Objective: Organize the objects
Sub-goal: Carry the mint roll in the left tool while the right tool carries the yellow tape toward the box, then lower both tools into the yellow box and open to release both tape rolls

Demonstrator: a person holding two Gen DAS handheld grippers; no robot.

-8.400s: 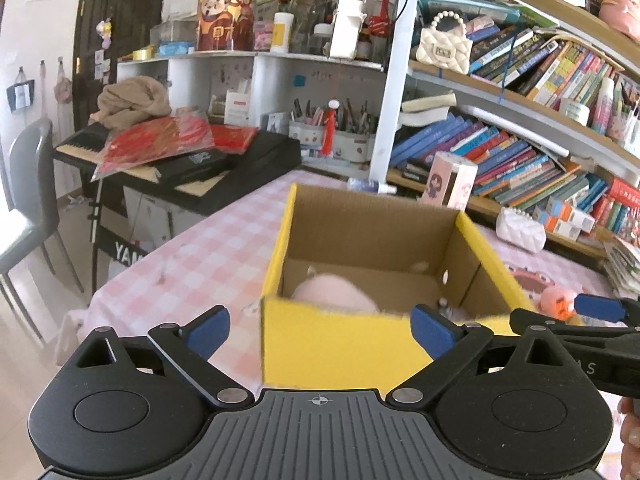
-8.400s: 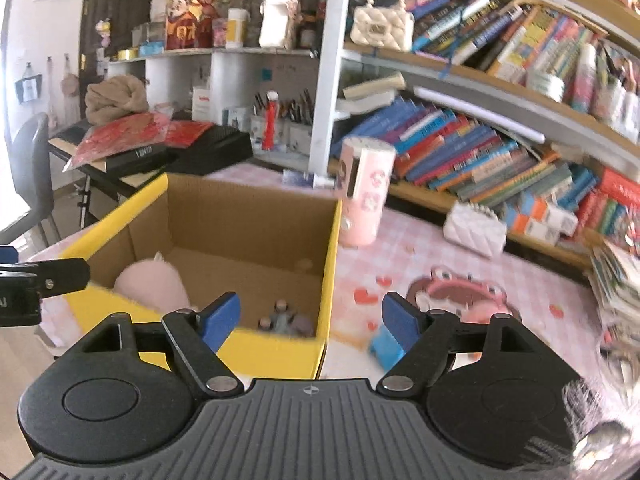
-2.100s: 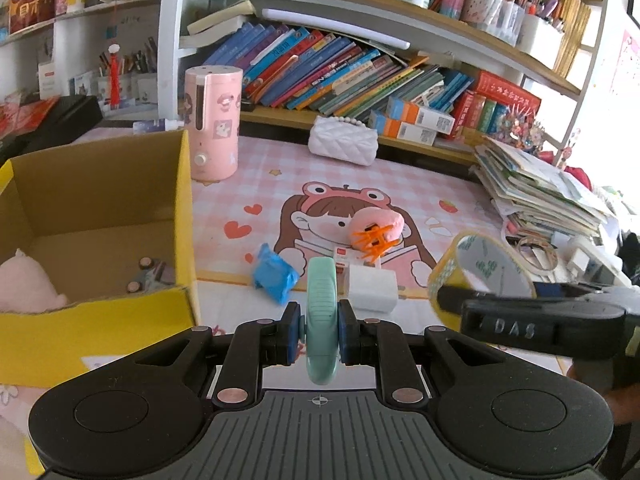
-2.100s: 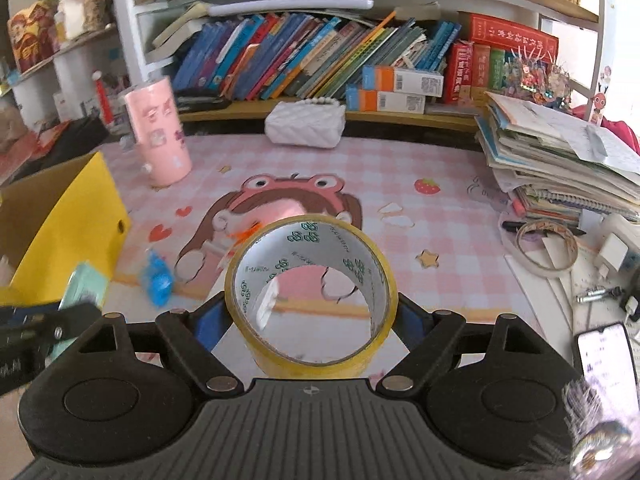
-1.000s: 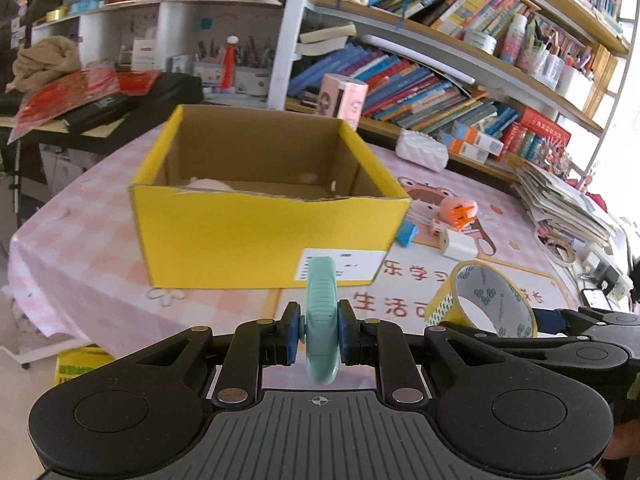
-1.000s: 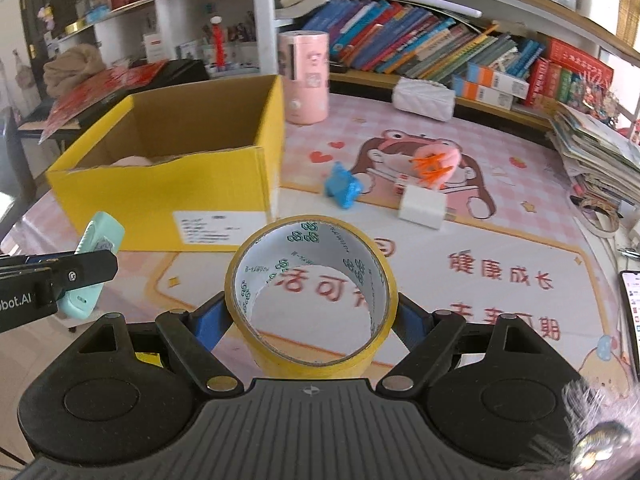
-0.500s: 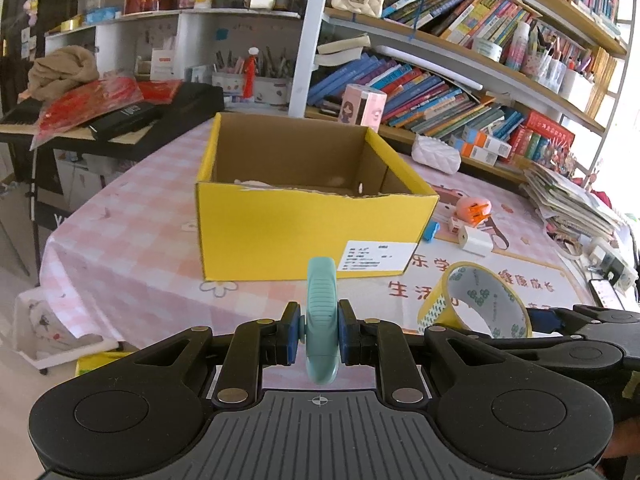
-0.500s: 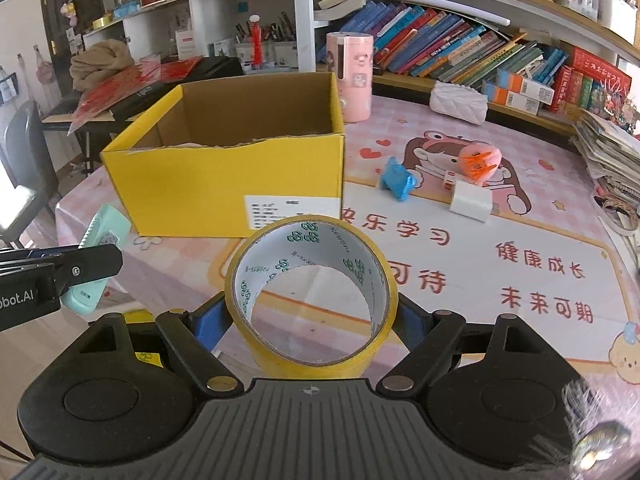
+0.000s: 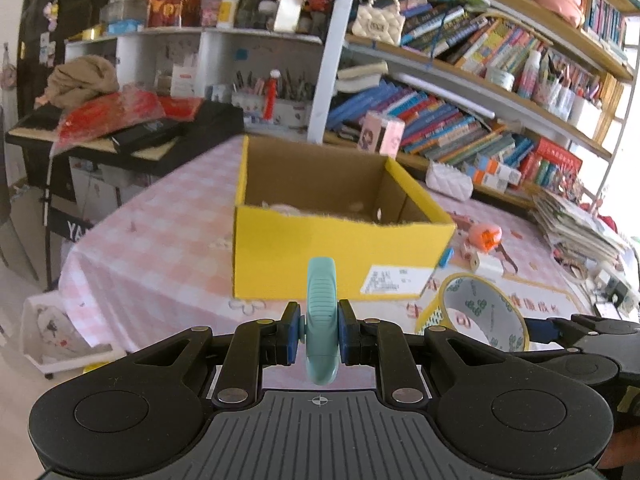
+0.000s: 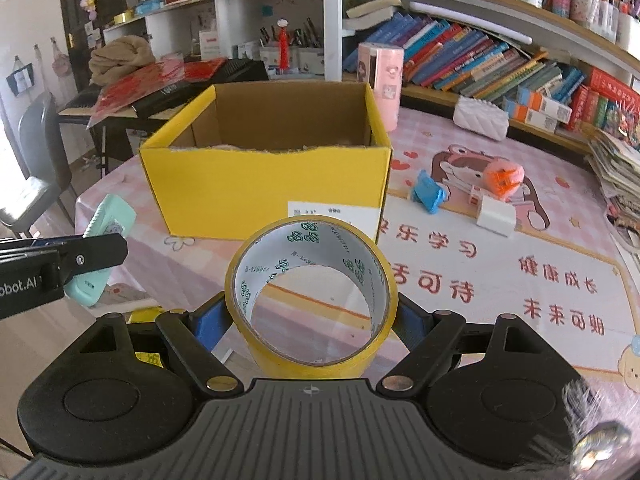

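My left gripper (image 9: 319, 330) is shut on a flat mint-green gadget (image 9: 321, 320), held edge-on in front of the table. The gadget also shows in the right wrist view (image 10: 100, 248). My right gripper (image 10: 311, 316) is shut on a roll of yellow tape (image 10: 312, 280), also seen in the left wrist view (image 9: 476, 316). An open yellow cardboard box (image 10: 272, 184) stands on the pink checked table ahead of both grippers, with something pale inside it (image 9: 286, 209). Both grippers hover short of the table's near edge.
On the cartoon mat right of the box lie a blue packet (image 10: 428, 196), a white block (image 10: 496, 216) and an orange-pink toy (image 10: 504, 174). A pink canister (image 10: 380, 76) stands behind the box. Bookshelves (image 10: 500, 64) line the back, a keyboard stand (image 9: 132, 132) and a chair (image 10: 40, 160) are left.
Both grippers have drawn nearer to the box and swung slightly left. The grips on the green gadget and the tape are unchanged.
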